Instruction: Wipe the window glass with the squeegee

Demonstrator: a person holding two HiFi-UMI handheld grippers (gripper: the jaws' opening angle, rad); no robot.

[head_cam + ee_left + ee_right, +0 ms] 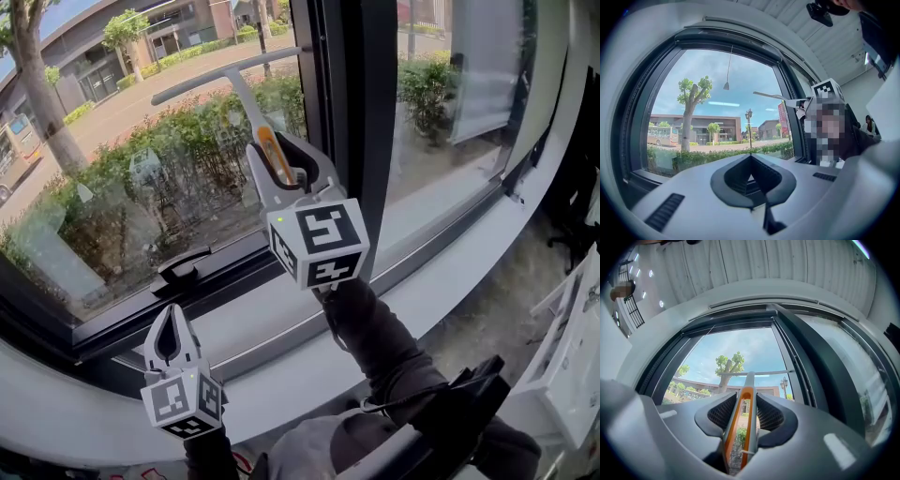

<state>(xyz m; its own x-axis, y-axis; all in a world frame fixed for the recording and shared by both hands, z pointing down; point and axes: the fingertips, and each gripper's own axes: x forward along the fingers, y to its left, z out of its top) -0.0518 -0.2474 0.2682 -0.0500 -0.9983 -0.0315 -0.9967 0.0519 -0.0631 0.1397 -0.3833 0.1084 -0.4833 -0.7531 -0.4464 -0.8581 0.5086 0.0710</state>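
**Two claws at the window, one on the squeegee**

Right claw (pixel 278 150): held up in front of the window glass (pixel 141 178), jaws pressed from both sides on the orange-and-grey grip of the squeegee (pixel 242 89). Same in right gripper view: squeegee (pixel 742 418) clamped between the two ribbed pads (pixel 721 412), stem running straight away from the camera to the cross blade. Blade long and pale, slanted in head view with the left end lower than the right. Placed high on the pane, just left of the dark frame post (pixel 361 122). Touching the glass or only very near: cannot tell.

Left claw (pixel 171 323): low and to the left, over the white sill (pixel 450 272), pointing up toward the glass. Jaws together at the tips, nothing between them. In left gripper view only a small diamond gap between the pads, with dark frame behind it. Well apart from the squeegee.

Black window latch (pixel 183 269) on the lower frame, just above the left claw in head view. Marker cube (pixel 319 246) under the right claw, dark sleeve (pixel 380 342) below the cube. Outside, through the glass: hedge (pixel 187 141), tree trunk (pixel 42 103), a road and a low building.
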